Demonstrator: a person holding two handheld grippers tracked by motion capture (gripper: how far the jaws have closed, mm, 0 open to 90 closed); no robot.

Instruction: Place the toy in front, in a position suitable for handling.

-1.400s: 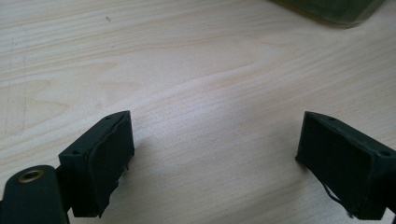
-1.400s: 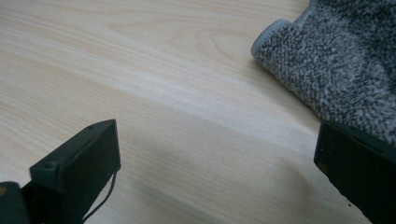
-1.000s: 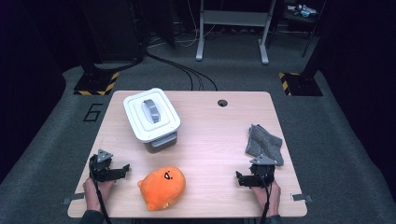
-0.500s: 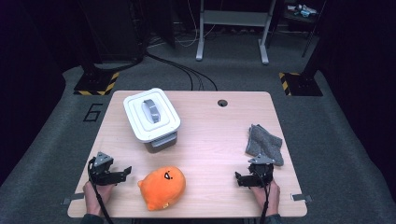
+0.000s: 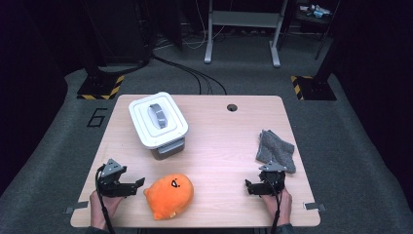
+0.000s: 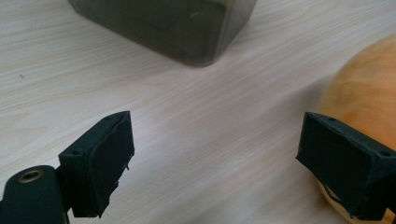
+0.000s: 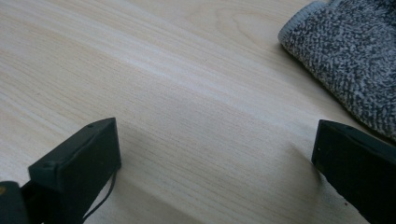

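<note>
An orange plush toy point(image 5: 169, 195) with a dark face lies near the table's front edge, left of centre. My left gripper point(image 5: 138, 185) stands open just left of it, with its right jaw close to the plush point(image 6: 364, 102). A grey box with a white handled lid point(image 5: 158, 120) sits behind them; its grey wall point(image 6: 177, 23) shows ahead of the left jaws. A grey knitted cloth point(image 5: 276, 150) lies at the right side. My right gripper point(image 5: 251, 186) rests open in front of the cloth point(image 7: 355, 60), with bare wood between its jaws.
The wooden table point(image 5: 219, 146) has a round cable hole point(image 5: 232, 107) near its far edge. Black cables point(image 5: 190, 73) and a metal stand point(image 5: 241, 29) are on the dark floor beyond. A hand holds each gripper at the front edge.
Both grippers have stayed almost in place, with only a slight shift of the left one toward the plush. The objects have not moved.
</note>
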